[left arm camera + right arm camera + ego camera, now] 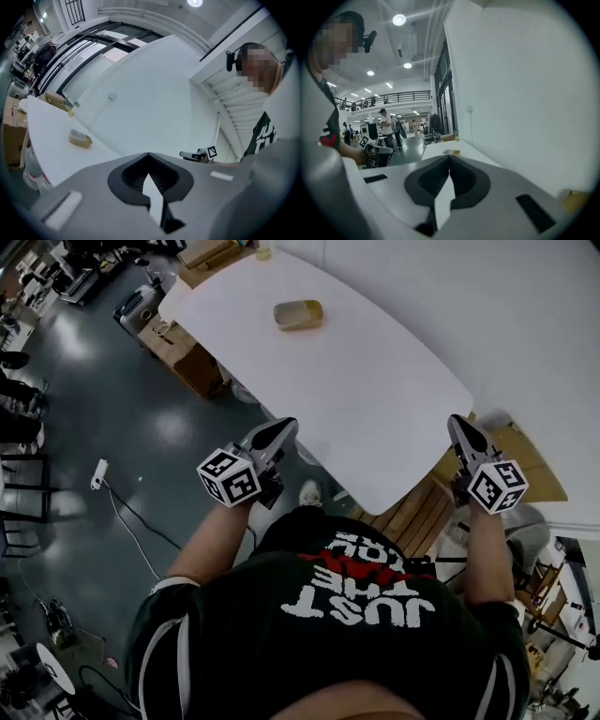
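At the near rim of the white rounded tabletop (375,390), your left gripper (279,431) and right gripper (461,427) both hover clenched tip to tip with nothing between the jaws, so this reads as approach, no contact. The small tan shallow tray (298,314) lies well apart toward the far end, nearer your left side; reaching it calls for a long forward stretch and parted jaws. Room is widest over the tabletop; a white wall runs along the right, and a wooden slatted chair (410,512) sits under the near edge.
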Demonstrator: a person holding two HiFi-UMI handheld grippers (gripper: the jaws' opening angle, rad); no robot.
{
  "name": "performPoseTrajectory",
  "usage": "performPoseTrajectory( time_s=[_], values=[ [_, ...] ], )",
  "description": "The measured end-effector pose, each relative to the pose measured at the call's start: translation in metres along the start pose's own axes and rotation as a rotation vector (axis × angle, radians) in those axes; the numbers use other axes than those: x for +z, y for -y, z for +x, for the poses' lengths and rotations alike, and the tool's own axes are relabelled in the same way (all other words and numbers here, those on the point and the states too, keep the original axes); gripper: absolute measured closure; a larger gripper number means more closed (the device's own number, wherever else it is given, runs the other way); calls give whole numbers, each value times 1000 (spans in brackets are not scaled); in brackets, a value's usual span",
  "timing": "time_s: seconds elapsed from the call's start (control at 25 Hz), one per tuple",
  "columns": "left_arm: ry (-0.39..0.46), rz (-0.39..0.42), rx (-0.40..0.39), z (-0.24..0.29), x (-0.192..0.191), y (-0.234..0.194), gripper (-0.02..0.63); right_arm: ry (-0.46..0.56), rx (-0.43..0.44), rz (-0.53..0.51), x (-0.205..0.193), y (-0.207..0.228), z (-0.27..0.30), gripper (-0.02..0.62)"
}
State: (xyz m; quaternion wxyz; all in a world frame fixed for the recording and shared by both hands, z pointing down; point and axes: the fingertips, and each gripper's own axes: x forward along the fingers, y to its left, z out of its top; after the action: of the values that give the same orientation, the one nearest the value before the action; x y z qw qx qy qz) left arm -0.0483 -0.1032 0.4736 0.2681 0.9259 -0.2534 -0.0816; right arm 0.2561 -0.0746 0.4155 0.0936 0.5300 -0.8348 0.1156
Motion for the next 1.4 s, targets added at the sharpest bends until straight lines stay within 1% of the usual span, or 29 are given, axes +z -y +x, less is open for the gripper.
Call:
performPoseTrajectory(
  time_s=[0.2,0.32,0.44,0.56,0.68,0.76,0.84,0.92,1.04,1.24,1.32,1.4],
  values=[
    [-39,4,13,62,55,-61,598,1,21,-12,53,32,89,588],
    [-64,-7,33,86,75,-88,598,-12,39,-19,71,42,128,588],
    [-84,-17,55,103,82,-108,598,-25,63,-19,81,50,156,588],
    [-76,-32,89,116,86,-129,598,-39,99,-19,82,56,179,588],
    [-66,-64,148,126,85,-156,598,-59,141,-24,78,65,199,588],
    [-66,-101,206,130,81,-176,598,-75,163,-20,76,73,212,588],
    [-62,-153,264,133,77,-197,598,-84,187,-16,78,78,225,588],
    [-56,-233,311,135,70,-220,597,-90,212,-11,76,78,236,588],
    [-36,-361,370,146,58,-266,593,-102,235,-7,62,78,254,588],
    [16,-618,427,159,41,-329,511,-129,252,-7,47,80,285,588],
    [35,-687,450,164,35,-352,488,-133,263,-15,44,79,301,588],
    [23,-733,476,171,25,-369,465,-138,277,-26,40,78,314,588]
  ],
)
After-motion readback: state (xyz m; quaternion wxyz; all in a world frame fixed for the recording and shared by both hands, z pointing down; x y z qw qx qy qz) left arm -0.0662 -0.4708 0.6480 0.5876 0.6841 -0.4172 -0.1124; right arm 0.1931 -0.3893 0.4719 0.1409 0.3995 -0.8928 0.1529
